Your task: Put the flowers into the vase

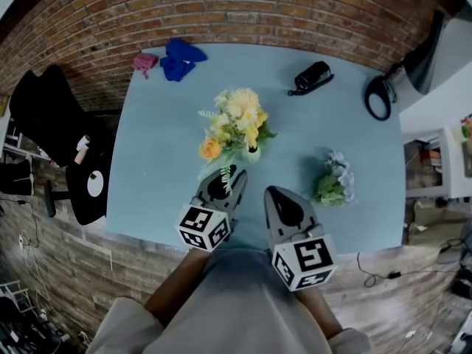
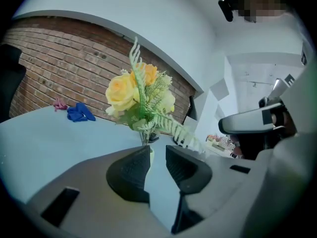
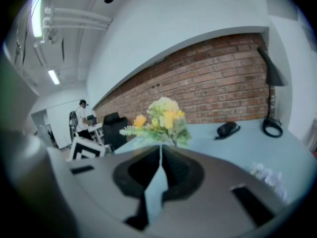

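Right gripper (image 1: 270, 192), shut and empty, sits nearer the purple flowers (image 1: 335, 179) lying to its right; left gripper (image 1: 234, 174), jaws apart and empty, is by the vase (image 1: 252, 153).

1. Wearing a grey garment (image 1: 243, 301) and loose beige sleeves (image 1: 122, 327).
2. Showing smooth grey tapered shells on the left gripper (image 1: 230, 174) and right gripper (image 1: 271, 192).
3. Bearing black ribbed pads (image 2: 130, 168) inside the jaws.
4. Carrying a white cube (image 1: 203, 227) with black square markers on each gripper.

A blue cloth (image 1: 181, 56) and pink cloth (image 1: 145, 63) lie side by side at the table's (image 1: 169, 183) corner.
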Tool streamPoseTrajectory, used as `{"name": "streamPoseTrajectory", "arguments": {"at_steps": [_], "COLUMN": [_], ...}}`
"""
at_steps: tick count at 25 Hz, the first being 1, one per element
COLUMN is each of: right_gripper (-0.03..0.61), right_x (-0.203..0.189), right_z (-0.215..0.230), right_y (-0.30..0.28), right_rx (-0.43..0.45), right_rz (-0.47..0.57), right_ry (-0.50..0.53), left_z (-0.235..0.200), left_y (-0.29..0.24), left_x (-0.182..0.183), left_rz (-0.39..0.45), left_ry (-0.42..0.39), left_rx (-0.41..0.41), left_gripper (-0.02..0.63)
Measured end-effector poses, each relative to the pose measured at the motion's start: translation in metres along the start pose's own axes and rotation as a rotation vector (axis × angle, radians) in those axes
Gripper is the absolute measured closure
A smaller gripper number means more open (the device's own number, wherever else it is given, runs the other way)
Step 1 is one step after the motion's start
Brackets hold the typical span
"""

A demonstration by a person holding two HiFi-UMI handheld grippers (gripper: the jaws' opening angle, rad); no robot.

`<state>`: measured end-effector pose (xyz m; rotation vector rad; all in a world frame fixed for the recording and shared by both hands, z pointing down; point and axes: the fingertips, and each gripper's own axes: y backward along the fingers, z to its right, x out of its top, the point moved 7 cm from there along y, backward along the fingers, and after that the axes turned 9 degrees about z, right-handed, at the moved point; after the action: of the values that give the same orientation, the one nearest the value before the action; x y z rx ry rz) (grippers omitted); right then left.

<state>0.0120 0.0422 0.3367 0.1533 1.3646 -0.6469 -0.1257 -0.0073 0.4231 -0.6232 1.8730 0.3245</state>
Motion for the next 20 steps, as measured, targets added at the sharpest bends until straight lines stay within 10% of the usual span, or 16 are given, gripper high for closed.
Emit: {"name": "streamPoseTrajectory", "arguments": {"at_steps": [20], "right_gripper": [0.554], "right_x": [-0.003], "right_z": [-0.005], "right_y": [0.02], "right_rx": [-0.042], "right_rz": [0.031], "right_ry": [-0.028], "left_z": [0.035], "left_y": [0.052], "left_x": [0.035], "left_rz": [0.04], "left_ry": [0.033], "left_rx": [-0.08], "left_gripper": [0.595]}}
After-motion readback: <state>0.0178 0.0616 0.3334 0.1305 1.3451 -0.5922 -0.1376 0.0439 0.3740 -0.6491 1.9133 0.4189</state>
